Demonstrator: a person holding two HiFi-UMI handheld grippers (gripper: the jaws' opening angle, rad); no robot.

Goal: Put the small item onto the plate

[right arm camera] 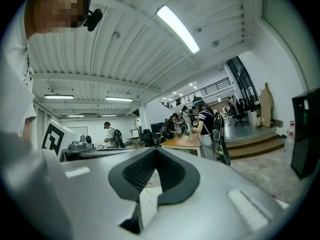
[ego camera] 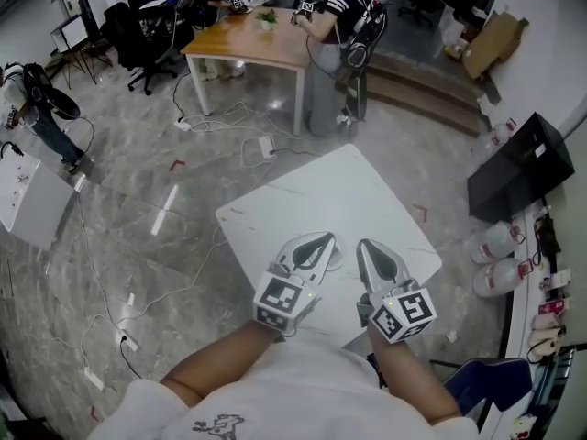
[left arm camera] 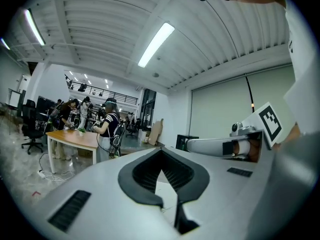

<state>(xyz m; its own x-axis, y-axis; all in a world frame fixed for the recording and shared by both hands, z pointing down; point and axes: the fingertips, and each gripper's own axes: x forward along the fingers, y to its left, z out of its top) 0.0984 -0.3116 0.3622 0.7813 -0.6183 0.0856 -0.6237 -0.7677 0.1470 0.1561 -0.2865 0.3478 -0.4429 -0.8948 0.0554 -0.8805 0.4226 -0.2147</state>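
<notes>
**Small item: position not determinable**

Small item could not be made out in any view. Left gripper (ego camera: 323, 240) and right gripper (ego camera: 366, 246) were side by side, slightly apart, over the near part of the white table (ego camera: 339, 186), both pointing away from the person. The fingers of each were clenched tip to tip, with nothing between them.

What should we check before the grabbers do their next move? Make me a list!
1. Left gripper empty: ok, fingers together, nothing between them.
2. Right gripper empty: ok, fingers together, nothing between them.
3. Plate in sight: not ok, none shows on the white table.
4. Small item in sight: not ok, none shows in any view.
5. Both grippers at the table's near edge: ok.
</notes>
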